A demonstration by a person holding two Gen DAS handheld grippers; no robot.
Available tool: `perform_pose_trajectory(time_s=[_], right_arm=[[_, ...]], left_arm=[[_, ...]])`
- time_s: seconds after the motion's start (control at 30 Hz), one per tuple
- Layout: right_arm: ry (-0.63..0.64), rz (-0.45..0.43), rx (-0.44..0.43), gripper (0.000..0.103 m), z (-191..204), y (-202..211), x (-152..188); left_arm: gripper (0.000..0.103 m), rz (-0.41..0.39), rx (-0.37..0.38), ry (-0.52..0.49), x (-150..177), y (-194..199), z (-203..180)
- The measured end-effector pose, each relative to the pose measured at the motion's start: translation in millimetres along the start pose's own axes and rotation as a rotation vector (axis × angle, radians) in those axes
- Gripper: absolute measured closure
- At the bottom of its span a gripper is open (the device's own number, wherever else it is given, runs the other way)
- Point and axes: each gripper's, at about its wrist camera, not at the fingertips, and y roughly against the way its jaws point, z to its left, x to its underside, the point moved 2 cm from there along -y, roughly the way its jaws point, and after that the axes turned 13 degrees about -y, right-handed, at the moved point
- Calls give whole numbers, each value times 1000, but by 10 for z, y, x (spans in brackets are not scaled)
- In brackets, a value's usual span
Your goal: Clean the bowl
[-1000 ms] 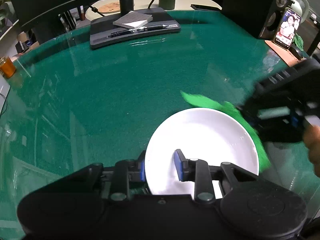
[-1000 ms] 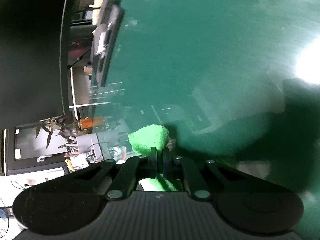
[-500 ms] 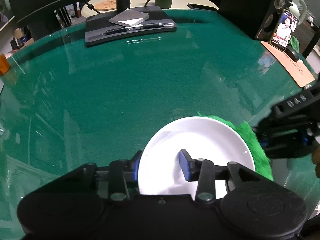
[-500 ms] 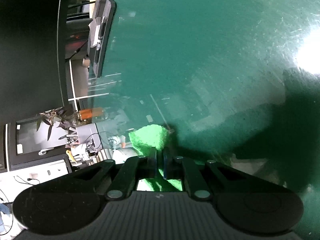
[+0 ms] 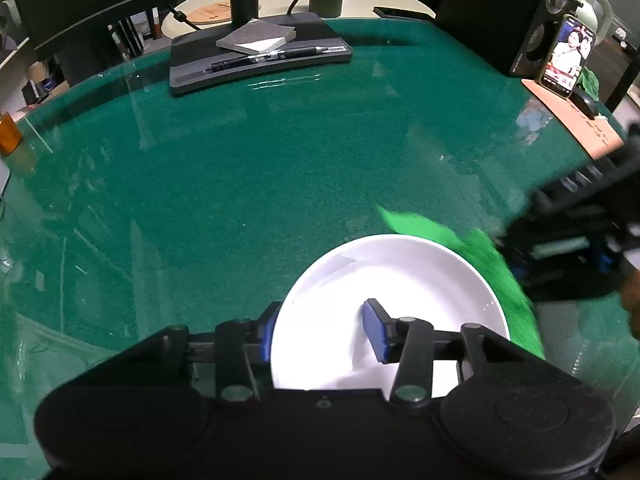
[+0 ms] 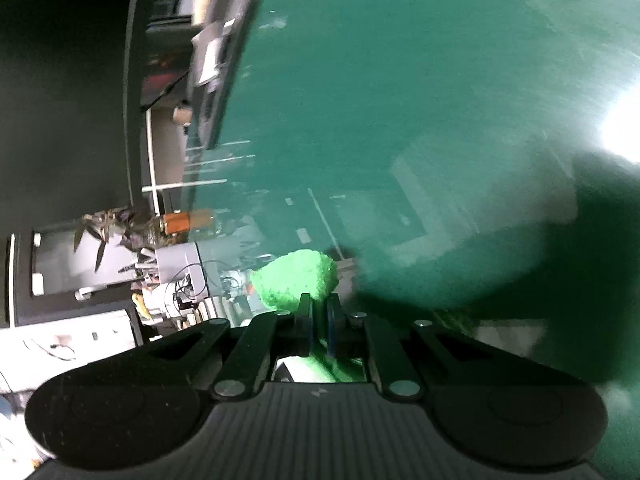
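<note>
A white bowl point(image 5: 396, 280) sits at the near middle of the green table. My left gripper point(image 5: 320, 330) is shut on its near-left rim, one blue pad inside and one outside. A green cloth point(image 5: 486, 256) lies against the bowl's outer right and far rim. My right gripper point(image 6: 318, 312) is shut on the green cloth point(image 6: 298, 278), which bulges past the fingertips. The right gripper also shows in the left wrist view point(image 5: 576, 240), blurred, just right of the bowl. The bowl itself is hidden in the right wrist view.
A dark monitor base point(image 5: 256, 56) with a notepad and pen stands at the table's back. A speaker point(image 5: 532, 16), a phone point(image 5: 568, 56) and a brown mat point(image 5: 576, 116) are at the back right. An orange jar point(image 5: 8, 132) is at the far left edge.
The right gripper and cloth swept along the bowl's outer right rim toward the far side, as a second ago. The left gripper kept its hold on the bowl.
</note>
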Motion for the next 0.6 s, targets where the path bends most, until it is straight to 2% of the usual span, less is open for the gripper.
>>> perform_pose_trajectory(time_s=[0.1,0.4,0.6], right_arm=[[8,-2,15,95,-10,18,36],[104,5,2,94,402,-462,-33],[104,-29,15,94,338,-268,8]], left_arm=[[59,-2,2,-6,-7,-4,-2],[57,6,-27,-9,-12,3,-39],[57,-8,-11,-51,-13,9,-125]])
